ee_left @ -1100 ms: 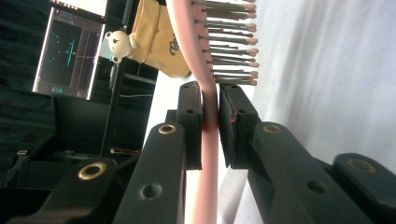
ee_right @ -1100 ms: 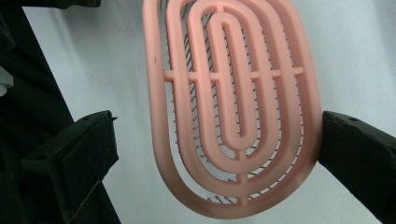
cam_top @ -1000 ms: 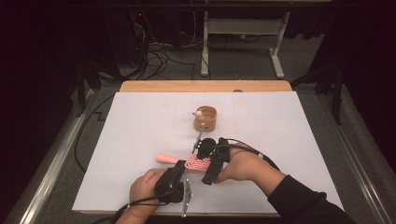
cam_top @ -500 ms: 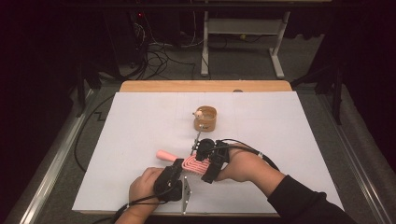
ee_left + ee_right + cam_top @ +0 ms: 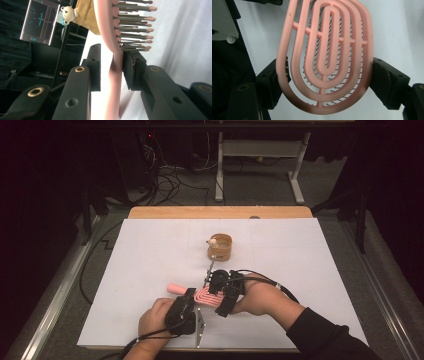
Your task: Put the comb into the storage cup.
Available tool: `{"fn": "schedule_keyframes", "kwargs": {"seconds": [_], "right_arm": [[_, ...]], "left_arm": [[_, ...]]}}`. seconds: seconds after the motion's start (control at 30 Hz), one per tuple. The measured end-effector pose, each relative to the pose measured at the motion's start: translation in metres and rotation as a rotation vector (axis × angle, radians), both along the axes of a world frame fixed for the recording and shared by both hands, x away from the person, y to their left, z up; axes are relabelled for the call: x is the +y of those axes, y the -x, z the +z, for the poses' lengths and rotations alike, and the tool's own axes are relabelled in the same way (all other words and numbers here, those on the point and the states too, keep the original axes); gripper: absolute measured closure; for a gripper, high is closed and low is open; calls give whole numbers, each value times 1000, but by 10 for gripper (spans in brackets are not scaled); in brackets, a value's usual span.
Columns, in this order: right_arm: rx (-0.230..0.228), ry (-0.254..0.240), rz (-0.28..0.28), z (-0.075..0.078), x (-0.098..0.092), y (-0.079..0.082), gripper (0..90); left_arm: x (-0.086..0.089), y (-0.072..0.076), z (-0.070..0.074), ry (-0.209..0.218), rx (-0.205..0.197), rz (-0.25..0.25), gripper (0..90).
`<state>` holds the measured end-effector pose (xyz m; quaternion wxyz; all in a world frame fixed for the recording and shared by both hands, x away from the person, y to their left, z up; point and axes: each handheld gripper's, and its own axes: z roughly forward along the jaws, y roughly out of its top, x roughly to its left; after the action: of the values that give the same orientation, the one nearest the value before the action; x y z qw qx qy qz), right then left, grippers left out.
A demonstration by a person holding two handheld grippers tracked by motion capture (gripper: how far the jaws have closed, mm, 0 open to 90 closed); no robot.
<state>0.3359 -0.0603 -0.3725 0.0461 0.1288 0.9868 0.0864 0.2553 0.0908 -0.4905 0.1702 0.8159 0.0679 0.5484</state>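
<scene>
1. Step in hand, as I judge it: a handover of the pink brush (image 5: 202, 296), which sits just this side of the cup (image 5: 220, 247).
2. The right gripper (image 5: 220, 296) clamps the brush head by its edges.
3. The left gripper (image 5: 190, 296) has just been opening; its jaws straddle the handle, one pad (image 5: 130, 65) touching.
4. Next, the left must back off clear.
5. A second ago the right stood off the head; now it grips it.

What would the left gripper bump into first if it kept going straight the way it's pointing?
The pink hairbrush. The left gripper has just been opening its jaws, with the handle between them, and the bristled head lies straight ahead. The cup stands farther off, it seems.
</scene>
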Motion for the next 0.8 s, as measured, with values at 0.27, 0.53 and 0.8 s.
{"fn": "schedule_keyframes", "kwargs": {"seconds": [0.27, 0.53, 0.8], "right_arm": [[9, -2, 15, 1, 0, 1, 223], [17, -3, 10, 1, 0, 0, 221], [30, -25, 11, 0, 0, -2, 213]], "left_arm": [[0, -1, 0, -6, 7, -5, 685], [0, 0, 0, -25, 25, -20, 785], [0, 0, 1, -32, 20, -13, 792]]}}
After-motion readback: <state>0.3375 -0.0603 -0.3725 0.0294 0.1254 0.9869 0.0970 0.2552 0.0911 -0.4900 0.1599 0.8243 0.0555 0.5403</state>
